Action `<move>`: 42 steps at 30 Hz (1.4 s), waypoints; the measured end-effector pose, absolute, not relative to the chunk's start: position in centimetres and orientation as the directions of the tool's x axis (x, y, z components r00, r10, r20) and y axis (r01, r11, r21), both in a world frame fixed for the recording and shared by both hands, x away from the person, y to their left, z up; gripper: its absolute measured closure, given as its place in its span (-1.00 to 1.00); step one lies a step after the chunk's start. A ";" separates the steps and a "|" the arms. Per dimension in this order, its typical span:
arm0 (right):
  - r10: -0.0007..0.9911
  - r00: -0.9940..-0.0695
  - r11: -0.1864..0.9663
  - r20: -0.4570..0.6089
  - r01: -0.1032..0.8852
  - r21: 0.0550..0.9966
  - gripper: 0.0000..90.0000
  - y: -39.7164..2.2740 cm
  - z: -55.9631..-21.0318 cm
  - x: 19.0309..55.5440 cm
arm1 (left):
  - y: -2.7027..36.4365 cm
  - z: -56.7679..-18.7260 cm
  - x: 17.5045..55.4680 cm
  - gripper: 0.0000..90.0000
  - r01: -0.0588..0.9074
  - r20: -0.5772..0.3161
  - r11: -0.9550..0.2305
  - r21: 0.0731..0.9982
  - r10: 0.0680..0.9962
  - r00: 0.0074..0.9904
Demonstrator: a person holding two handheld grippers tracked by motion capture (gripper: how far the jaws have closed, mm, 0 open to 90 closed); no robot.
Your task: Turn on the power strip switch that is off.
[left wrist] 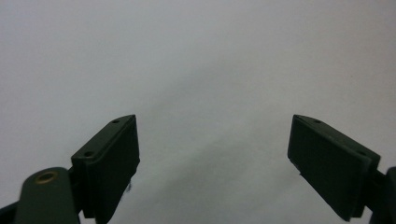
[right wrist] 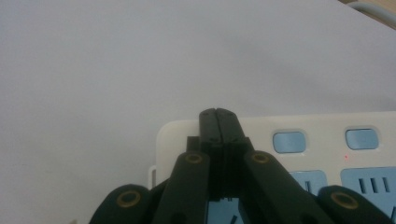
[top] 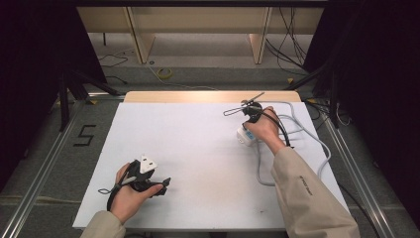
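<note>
A white power strip (top: 243, 136) with pale blue switches and sockets lies on the right half of the white table (top: 188, 144). A person's right hand (top: 265, 131) holds my right gripper (right wrist: 217, 113) just over the strip's end (right wrist: 182, 135). Its jaws are shut together with nothing between them, and whether the tips touch the strip I cannot tell. A small red light (right wrist: 346, 157) glows on the strip. The left hand (top: 130, 196) holds my left gripper (left wrist: 212, 120) near the table's front left. Its jaws stand wide open over bare white surface, holding nothing.
The strip's grey cable (top: 324, 148) loops across the table's right side and toward the far right corner. A wooden strip (top: 208, 96) edges the far side. Metal rails and black stands flank the table, and cables lie on the floor behind.
</note>
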State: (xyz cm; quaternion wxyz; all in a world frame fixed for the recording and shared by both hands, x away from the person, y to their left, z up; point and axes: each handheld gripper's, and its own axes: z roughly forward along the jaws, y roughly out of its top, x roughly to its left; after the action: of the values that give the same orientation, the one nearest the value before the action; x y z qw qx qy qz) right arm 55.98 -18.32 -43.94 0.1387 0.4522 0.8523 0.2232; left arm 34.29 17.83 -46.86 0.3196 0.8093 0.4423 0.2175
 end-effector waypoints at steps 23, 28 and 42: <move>0.818 -0.574 0.500 -0.039 0.676 0.541 0.92 -18.6 -43.3 55.0 | 17.8 -46.9 34.3 -0.63 0.579 0.071 -0.405 0.708 0.856 0.512; 0.814 -0.579 0.500 -0.035 0.670 0.549 0.87 -18.8 -43.1 54.7 | 17.8 -47.0 34.3 -0.63 0.578 0.071 -0.407 0.707 0.855 0.514; 0.806 -0.592 0.501 -0.032 0.652 0.569 0.77 -19.7 -42.9 53.1 | 17.8 -47.0 34.3 -0.63 0.578 0.075 -0.410 0.705 0.854 0.515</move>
State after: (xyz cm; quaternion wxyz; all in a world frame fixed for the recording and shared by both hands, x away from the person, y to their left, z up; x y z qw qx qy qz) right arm 53.09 -19.73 -42.89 0.1481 0.4269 0.8536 0.2593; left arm 34.26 17.77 -47.01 0.3161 0.8108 0.4415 0.2184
